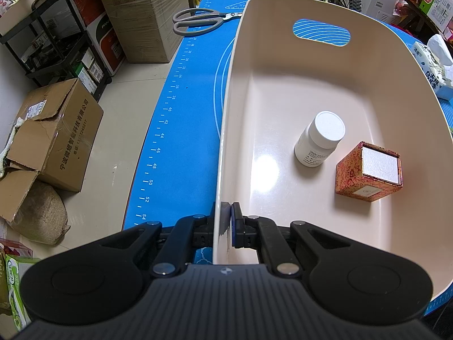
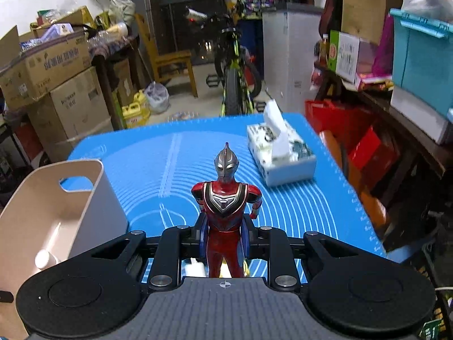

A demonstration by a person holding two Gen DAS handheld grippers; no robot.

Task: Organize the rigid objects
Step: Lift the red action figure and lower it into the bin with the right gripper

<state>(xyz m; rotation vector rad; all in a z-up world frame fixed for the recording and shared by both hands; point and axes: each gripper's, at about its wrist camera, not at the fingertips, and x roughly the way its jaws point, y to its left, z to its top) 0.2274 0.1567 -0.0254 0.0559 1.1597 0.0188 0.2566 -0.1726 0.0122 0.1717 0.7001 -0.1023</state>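
Two grippers: both are clamping.
Left gripper: pinching the near left wall of the beige bin, at the blue mat's ruled edge.
Bin contents: white bottle and patterned box are standing right of centre; the bottle's print is sitting too small to read.
Right gripper: gripping the red-silver figure upright; its feet are hiding behind the gripper body.
Tissue box: sitting near the mat's right edge.

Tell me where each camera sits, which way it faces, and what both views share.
Left wrist: sits on the left gripper, looking down into the beige bin at a white bottle and patterned box; its fingers clamp the bin wall.
Right wrist: sits on the right gripper, facing across the blue mat; its fingers hold a red figure.
Shared: bin, mat, tissue box.
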